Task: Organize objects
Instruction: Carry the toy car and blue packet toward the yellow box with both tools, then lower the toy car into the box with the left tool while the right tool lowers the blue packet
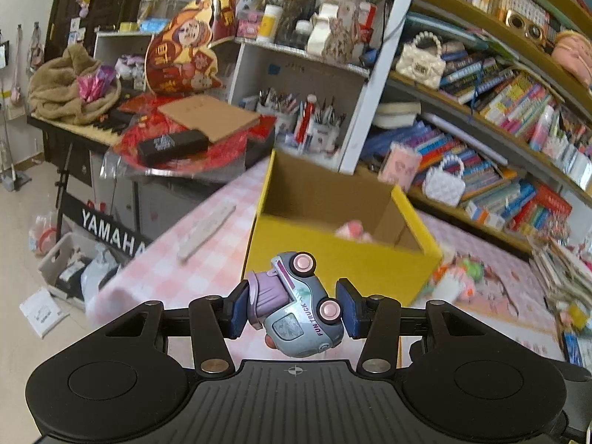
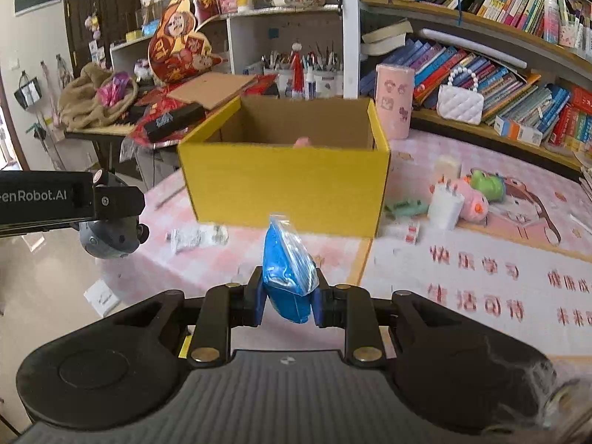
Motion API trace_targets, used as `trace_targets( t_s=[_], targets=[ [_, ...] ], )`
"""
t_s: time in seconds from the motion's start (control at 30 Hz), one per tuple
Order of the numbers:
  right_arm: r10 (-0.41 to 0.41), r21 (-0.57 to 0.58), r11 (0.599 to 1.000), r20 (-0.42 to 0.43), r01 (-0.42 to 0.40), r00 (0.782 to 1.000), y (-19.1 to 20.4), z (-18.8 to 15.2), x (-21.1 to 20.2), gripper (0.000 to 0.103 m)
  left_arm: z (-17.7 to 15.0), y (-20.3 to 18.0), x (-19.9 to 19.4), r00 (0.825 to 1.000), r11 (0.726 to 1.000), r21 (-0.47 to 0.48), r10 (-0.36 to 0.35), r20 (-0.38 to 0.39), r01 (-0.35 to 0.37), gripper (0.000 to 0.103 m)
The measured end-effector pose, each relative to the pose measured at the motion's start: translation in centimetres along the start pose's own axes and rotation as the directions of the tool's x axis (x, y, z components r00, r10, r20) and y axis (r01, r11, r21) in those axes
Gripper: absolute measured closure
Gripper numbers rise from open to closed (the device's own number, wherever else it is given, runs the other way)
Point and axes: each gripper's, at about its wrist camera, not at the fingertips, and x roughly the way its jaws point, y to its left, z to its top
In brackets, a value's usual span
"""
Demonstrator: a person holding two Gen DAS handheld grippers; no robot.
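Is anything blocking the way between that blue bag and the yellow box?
Nothing visible. The right tongs hold the blue bag just short of the yellow box, whose top is open. Only bare tablecloth lies between; the small white packet sits off to the left.

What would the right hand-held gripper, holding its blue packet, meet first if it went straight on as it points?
Probably the yellow box: the right hand-held gripper and blue packet face its near wall, though depth is uncertain.
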Motion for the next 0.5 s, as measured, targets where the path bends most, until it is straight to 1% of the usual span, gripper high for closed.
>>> trace_targets(
  t_s=[0.17,0.33,0.5],
  targets=[
    [0.016,0.000,1.000,0.067,-0.016,0.998,-0.8,3.9,1.7,0.080,3.2,-0.9,1.8,0.998,1.000,-0.016,0.001,0.066,0.000,0.056],
    [0.025,-0.002,1.000,0.147,-0.025,0.989,-1.8,8.3,3.4,0.080,6.1,-2.1,3.8,0.992,1.000,-0.017,-0.008,0.128,0.011,0.056],
    [0.039,-0.017,0.999,0.195,-0.036,0.980,-2.8,12.0,5.6,0.080,8.3,-3.2,5.9,0.986,1.000,-0.008,-0.010,0.164,0.012,0.056]
  ],
)
